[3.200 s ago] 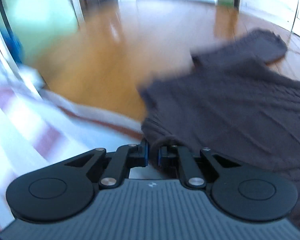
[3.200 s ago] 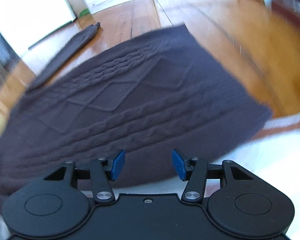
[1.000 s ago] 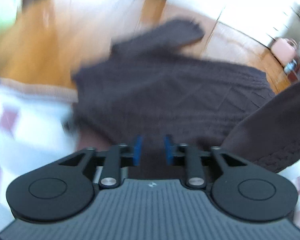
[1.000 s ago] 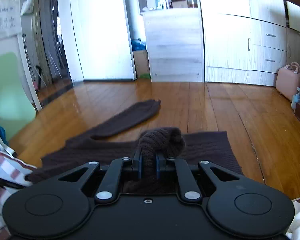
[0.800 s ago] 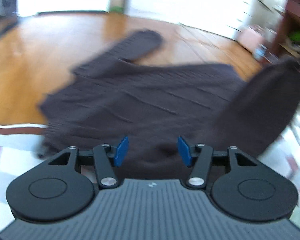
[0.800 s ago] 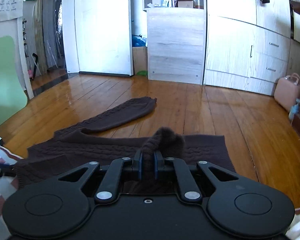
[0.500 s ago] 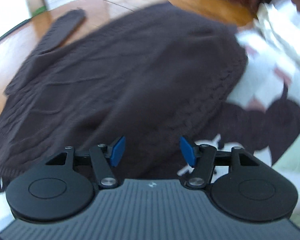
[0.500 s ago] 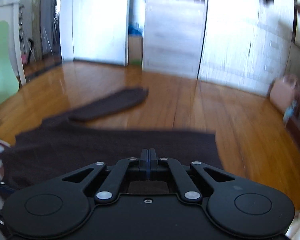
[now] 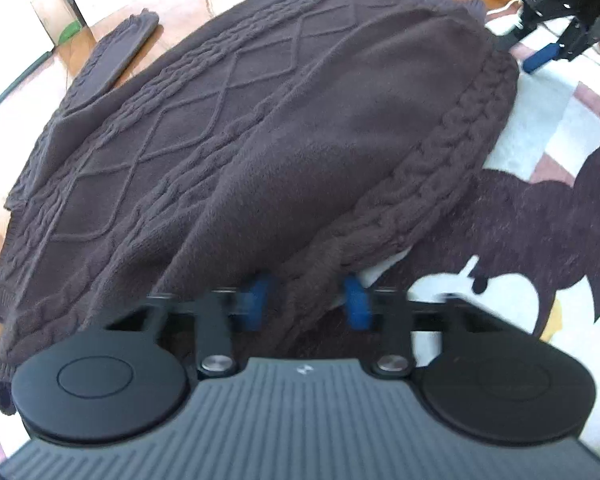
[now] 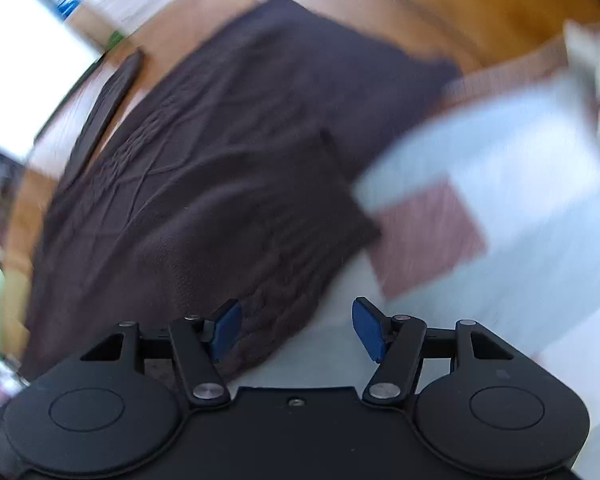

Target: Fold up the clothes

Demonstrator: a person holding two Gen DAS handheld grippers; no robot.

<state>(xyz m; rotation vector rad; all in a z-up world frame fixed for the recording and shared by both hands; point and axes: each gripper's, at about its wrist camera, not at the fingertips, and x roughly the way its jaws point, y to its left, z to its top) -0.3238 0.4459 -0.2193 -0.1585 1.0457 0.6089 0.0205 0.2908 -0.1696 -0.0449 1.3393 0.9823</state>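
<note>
While the dark brown sweater (image 9: 260,128) is lying spread across the wooden floor (image 10: 500,12) and the patterned mat (image 9: 560,128), the left gripper (image 9: 306,304) is pitching steeply down, its jaws just closing with the cable-knit hem bunched between the blue pads, running off toward one o'clock. The right gripper (image 10: 296,328) is angling down too, jaws just opened, released, sweater edge at its eleven o'clock.
</note>
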